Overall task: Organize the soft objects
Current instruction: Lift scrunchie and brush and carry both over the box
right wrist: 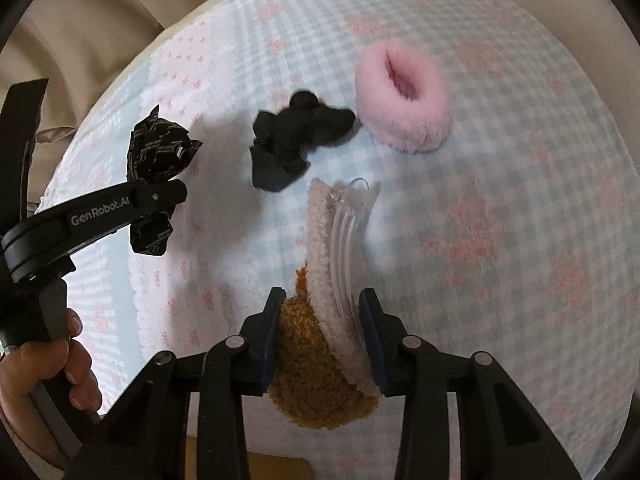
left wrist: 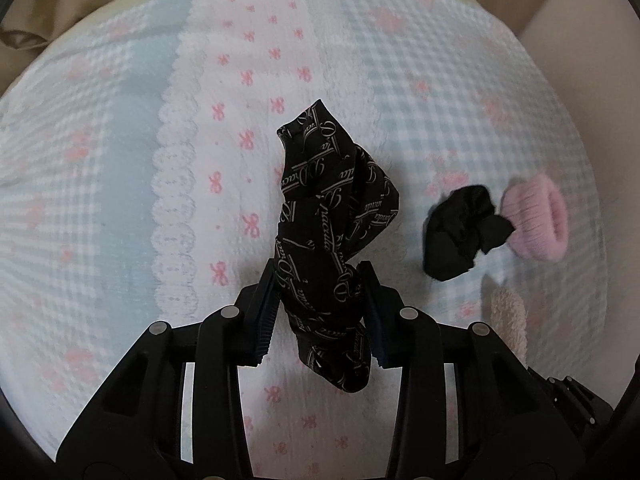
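From the left wrist view, the left gripper (left wrist: 322, 312) clamps a black printed scarf (left wrist: 332, 216) above the middle of the bed cover (left wrist: 120, 160); the loose silky cloth could slide out. From the right wrist view, the right gripper (right wrist: 320, 332) squeezes a fluffy hair clip (right wrist: 328, 280), beige and orange; its clear teeth may slip. The black scrunchie (right wrist: 292, 140) and pink scrunchie (right wrist: 402, 96) lie near the far edge.

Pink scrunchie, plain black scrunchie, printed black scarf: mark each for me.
pink scrunchie (right wrist: 402, 98): right wrist view, fluffy front rim.
plain black scrunchie (right wrist: 292, 140): right wrist view, bunched middle.
printed black scarf (left wrist: 332, 232): left wrist view, twisted middle above the fingers.
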Demonstrator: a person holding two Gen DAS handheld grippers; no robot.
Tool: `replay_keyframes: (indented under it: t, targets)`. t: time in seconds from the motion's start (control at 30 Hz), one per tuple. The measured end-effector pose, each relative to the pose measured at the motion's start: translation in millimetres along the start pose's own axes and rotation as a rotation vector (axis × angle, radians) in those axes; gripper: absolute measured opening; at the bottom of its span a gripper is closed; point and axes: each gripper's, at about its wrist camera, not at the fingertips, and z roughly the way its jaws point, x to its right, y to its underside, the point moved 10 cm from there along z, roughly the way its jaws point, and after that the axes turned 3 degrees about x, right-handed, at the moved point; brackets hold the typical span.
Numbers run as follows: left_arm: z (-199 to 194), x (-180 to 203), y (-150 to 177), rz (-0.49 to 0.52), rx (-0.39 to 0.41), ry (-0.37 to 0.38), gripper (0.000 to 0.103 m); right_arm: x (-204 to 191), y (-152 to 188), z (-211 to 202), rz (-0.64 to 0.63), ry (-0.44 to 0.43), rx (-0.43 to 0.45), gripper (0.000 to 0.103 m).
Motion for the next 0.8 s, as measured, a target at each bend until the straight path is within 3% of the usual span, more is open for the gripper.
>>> replay_keyframes:
  t: [0.33, 0.37, 0.8]
  targets:
    - [-74, 0, -3, -0.006, 0.091, 0.004, 0.035, -6, -16, -61, -0.008, -0.027, 0.111, 0.035]
    - [-86, 0, -3, -0.007, 0.104, 0.005, 0.035, -10, -22, -70, -0.017, -0.046, 0.165, 0.034]
    - [-225, -4, 17, -0.043, 0.256, 0.013, 0.035, -58, -23, -198, -0.171, -0.112, 0.325, 0.034]
